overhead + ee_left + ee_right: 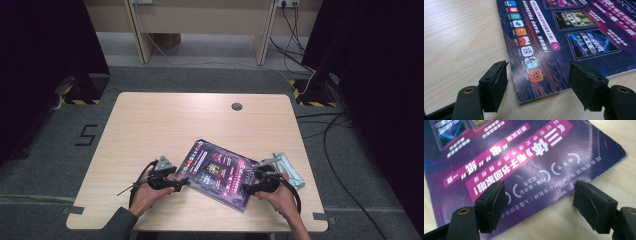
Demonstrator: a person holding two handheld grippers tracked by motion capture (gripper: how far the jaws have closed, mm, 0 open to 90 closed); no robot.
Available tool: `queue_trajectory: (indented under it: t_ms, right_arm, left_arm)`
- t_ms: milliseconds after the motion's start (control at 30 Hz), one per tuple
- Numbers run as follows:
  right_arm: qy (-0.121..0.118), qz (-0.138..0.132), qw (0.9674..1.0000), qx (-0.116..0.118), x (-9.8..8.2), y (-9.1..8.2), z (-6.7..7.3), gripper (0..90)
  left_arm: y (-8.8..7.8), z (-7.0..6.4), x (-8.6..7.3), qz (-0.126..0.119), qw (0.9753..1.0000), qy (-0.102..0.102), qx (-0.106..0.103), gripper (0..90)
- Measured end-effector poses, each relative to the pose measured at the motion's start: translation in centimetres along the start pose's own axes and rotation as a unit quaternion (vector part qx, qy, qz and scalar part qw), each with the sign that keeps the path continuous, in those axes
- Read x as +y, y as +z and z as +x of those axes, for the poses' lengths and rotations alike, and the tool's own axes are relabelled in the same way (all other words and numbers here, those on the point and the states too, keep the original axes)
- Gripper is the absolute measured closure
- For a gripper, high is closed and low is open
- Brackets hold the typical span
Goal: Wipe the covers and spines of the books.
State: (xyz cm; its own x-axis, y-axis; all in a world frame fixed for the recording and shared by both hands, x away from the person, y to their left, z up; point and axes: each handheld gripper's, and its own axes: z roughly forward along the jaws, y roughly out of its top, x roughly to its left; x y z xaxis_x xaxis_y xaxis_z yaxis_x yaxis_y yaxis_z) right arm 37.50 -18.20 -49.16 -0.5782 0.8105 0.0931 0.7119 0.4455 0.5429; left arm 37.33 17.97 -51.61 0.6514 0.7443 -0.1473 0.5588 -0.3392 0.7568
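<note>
I hold a hand-held gripper in each hand at the near edge of the magazine [217,172], which lies flat on the table [150,125], toward its near right part. My left hand-held gripper [184,183] sits at the magazine's near left corner, jaws spread wide with the corner between them and neither pad pressing on it. My right hand-held gripper [246,189] is at the magazine's near right edge, also released, its jaws either side of the cover's edge without gripping.

To do this well, I judge I should slide one pad of each low under the cover and close evenly, so the thin pages do not buckle or skid.

The magazine lies skewed: its long axis runs from its near right end away to its far left corner. Just beyond its right edge lies a pale green cloth [290,169].
</note>
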Motion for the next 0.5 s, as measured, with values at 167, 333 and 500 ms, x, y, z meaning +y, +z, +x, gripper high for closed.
queue_trajectory:
  t_ms: [167, 333, 500]
  right_arm:
    - [-0.002, -0.003, 1.0, -0.005, 1.2, 0.8, -0.3, 24.8]
    - [-0.001, -0.003, 0.9999, -0.01, 2.4, 1.6, -0.6, 23.3]
    - [0.003, -0.017, 0.9998, -0.014, 4.2, 3.0, -1.1, 22.6]
  left_arm:
    - [-0.2, -0.2, -0.2, 0.004, 1.0, -0.005, -0.002, 29.9]
    - [-1.0, -0.7, -0.7, 0.013, 0.9999, -0.002, -0.004, 29.8]
    - [-1.9, -2.0, -1.5, 0.026, 0.9996, 0.013, -0.004, 30.5]
